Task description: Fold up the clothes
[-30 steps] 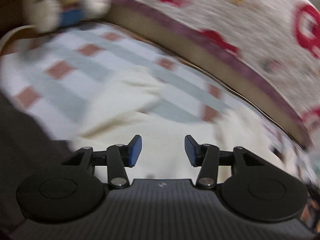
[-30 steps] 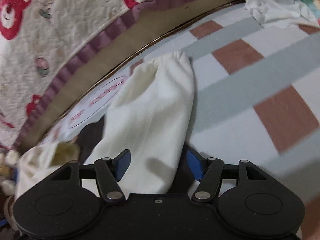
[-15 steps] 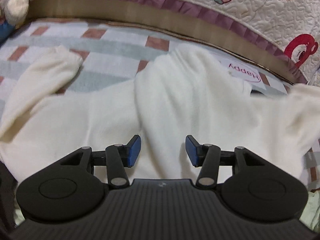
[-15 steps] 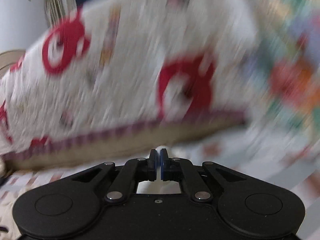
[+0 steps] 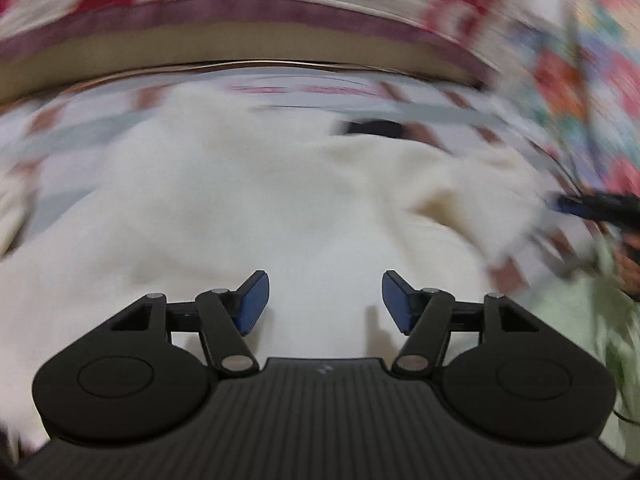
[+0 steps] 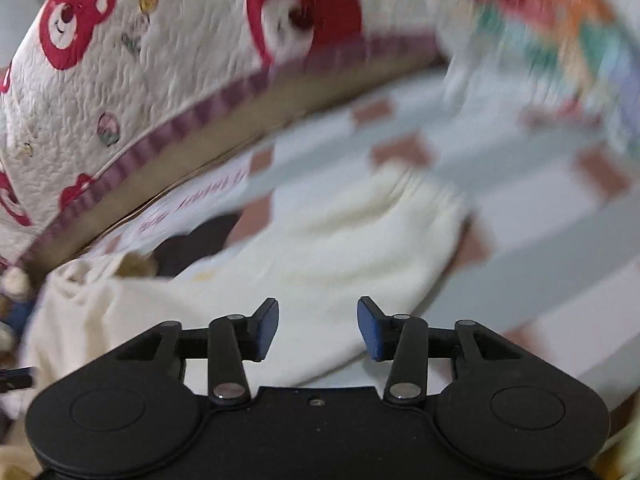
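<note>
The right hand-held gripper [image 6: 318,328], clamped shut half a second ago, now stands wide apart and empty above the cream garment's sleeve [image 6: 360,240]. The left hand-held gripper [image 5: 324,300] remains spread, holding nothing, over the cream garment [image 5: 260,200], which lies flat on the checked bed sheet [image 6: 540,220] below the bear quilt [image 6: 160,60]. Judgement: the sleeve was released; regrasping is required.

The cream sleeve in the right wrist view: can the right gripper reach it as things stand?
Probably yes. The right gripper is open right above the cream sleeve, and nothing lies between them, though the blur hides details.

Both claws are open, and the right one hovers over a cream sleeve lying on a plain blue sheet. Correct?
Not quite: the sheet is checked in white, grey and reddish-brown, as the right wrist view shows. The left claw and right claw are open, the right one over the cream sleeve.
</note>
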`<action>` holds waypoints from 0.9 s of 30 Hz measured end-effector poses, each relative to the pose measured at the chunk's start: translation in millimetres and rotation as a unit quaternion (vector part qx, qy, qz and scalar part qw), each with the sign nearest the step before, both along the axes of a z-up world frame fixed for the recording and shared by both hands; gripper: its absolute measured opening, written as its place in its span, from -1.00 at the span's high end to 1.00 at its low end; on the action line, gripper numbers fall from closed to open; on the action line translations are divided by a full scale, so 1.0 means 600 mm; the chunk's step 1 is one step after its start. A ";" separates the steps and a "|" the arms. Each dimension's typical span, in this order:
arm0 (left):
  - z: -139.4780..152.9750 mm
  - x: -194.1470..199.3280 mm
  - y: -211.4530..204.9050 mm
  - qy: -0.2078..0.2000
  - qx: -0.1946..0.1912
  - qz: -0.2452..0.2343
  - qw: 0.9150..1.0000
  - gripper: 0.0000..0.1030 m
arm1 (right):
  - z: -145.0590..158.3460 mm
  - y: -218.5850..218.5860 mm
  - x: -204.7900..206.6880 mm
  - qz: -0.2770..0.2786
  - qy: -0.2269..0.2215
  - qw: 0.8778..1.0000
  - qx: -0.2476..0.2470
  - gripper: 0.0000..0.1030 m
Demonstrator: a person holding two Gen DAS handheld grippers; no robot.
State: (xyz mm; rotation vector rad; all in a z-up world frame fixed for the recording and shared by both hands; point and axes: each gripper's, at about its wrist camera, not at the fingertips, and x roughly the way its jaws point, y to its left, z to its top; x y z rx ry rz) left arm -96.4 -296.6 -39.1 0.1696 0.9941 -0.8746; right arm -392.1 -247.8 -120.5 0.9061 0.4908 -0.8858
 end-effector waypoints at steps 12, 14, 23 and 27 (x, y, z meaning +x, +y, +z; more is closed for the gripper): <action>-0.054 -0.084 -0.206 -0.033 0.116 -0.130 0.984 -0.24 | -0.069 -0.013 0.008 -0.087 0.074 0.993 -0.005 -0.26; -0.066 -0.078 -0.213 -0.031 0.115 -0.124 0.985 -0.27 | -0.074 -0.026 -0.001 -0.092 0.082 0.992 -0.021 -0.36; -0.085 -0.025 -0.134 -0.016 0.115 -0.006 0.993 0.77 | -0.056 -0.100 -0.027 -0.108 0.034 0.991 -0.068 -0.48; -0.051 -0.013 -0.074 -0.061 0.083 0.046 0.994 0.85 | -0.022 -0.126 -0.022 -0.097 0.037 0.989 -0.101 0.77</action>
